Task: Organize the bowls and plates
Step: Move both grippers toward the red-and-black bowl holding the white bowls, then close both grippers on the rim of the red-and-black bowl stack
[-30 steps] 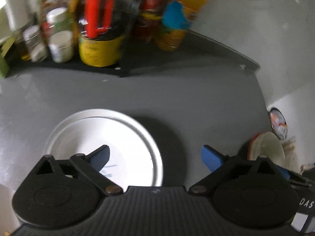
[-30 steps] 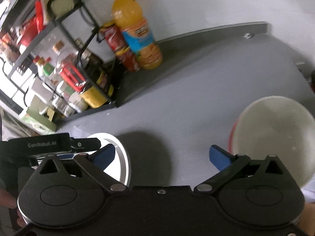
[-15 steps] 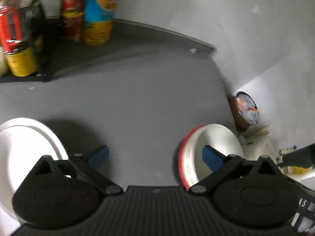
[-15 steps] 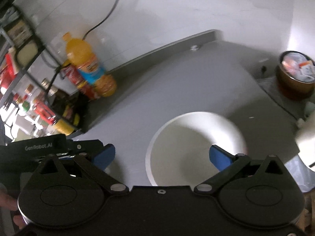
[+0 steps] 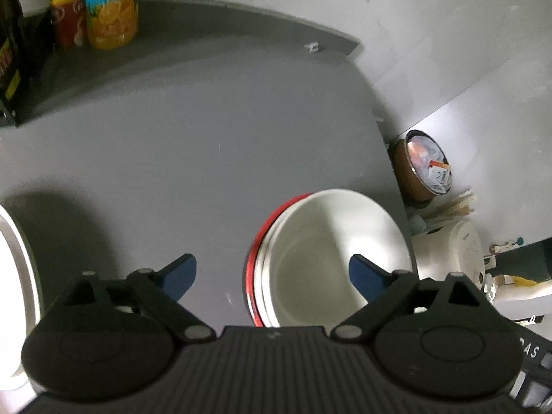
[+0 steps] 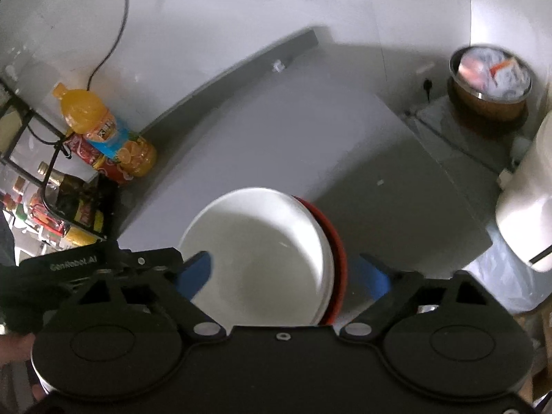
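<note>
A white bowl (image 5: 331,252) nested in a red-rimmed bowl (image 5: 253,258) sits near the right edge of the grey counter (image 5: 193,145). My left gripper (image 5: 272,274) is open above the counter, its right fingertip over the bowl's inside and its left fingertip over bare counter. A white plate (image 5: 15,276) lies at the far left edge of the left wrist view. In the right wrist view the same white bowl (image 6: 255,255) with the red rim (image 6: 336,252) lies between the blue tips of my open right gripper (image 6: 289,272). The left gripper's body (image 6: 86,265) shows at the left.
An orange juice bottle (image 6: 103,131) and a red can (image 6: 93,160) stand by the back wall beside a black wire rack of jars (image 6: 58,214). Beyond the counter's right edge are a brown bin (image 6: 490,86) full of wrappers and a white appliance (image 6: 528,207).
Both grippers have swung right, away from the white plate and over the stacked bowls. The bowls now sit between the right gripper's fingers; the plate has slid to the left edge.
</note>
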A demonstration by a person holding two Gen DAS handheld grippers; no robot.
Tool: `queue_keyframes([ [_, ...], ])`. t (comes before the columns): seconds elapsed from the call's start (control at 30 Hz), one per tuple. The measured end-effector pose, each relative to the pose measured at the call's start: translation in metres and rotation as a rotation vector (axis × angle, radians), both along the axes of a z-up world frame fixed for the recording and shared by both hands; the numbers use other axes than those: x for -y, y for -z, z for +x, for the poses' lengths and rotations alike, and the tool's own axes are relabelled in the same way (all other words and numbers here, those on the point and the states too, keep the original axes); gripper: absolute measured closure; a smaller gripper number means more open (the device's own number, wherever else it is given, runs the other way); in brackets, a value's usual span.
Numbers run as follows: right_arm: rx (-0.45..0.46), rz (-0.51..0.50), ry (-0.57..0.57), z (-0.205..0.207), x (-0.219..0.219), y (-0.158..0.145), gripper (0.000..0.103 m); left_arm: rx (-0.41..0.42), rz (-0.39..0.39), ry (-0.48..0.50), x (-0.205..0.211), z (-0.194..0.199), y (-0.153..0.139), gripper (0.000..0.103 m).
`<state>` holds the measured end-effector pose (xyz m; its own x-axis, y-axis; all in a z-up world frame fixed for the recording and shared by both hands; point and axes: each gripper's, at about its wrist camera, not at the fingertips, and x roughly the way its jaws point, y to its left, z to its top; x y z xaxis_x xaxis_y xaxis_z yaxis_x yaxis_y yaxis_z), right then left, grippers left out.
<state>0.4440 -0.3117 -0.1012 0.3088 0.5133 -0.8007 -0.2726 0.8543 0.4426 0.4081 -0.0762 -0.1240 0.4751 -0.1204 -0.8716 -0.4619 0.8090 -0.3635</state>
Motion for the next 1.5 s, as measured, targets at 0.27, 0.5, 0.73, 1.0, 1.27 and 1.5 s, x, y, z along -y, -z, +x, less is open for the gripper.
queue_keyframes([
  [0.27, -0.114, 0.011, -0.037, 0.021, 0.007, 0.036, 0.038, -0.064, -0.089, -0.093, -0.001, 0.004, 0.034, 0.045],
  [0.5, -0.204, 0.006, -0.097, 0.032, -0.001, 0.064, 0.049, -0.113, -0.148, -0.173, -0.005, 0.002, 0.062, 0.069],
  [0.73, -0.176, -0.076, -0.143, 0.036, -0.009, 0.076, 0.073, -0.148, -0.162, -0.213, -0.006, 0.000, 0.070, 0.078],
  [1.0, -0.152, -0.068, -0.162, 0.032, -0.006, 0.070, 0.074, -0.138, -0.123, -0.204, -0.001, 0.003, 0.061, 0.079],
  [1.27, -0.099, -0.048, -0.173, 0.028, -0.015, 0.053, 0.073, -0.108, -0.115, -0.178, -0.013, -0.005, 0.047, 0.078],
  [1.5, -0.094, -0.025, -0.162, 0.011, -0.034, 0.044, 0.073, -0.083, -0.094, -0.172, -0.033, -0.018, 0.031, 0.078],
])
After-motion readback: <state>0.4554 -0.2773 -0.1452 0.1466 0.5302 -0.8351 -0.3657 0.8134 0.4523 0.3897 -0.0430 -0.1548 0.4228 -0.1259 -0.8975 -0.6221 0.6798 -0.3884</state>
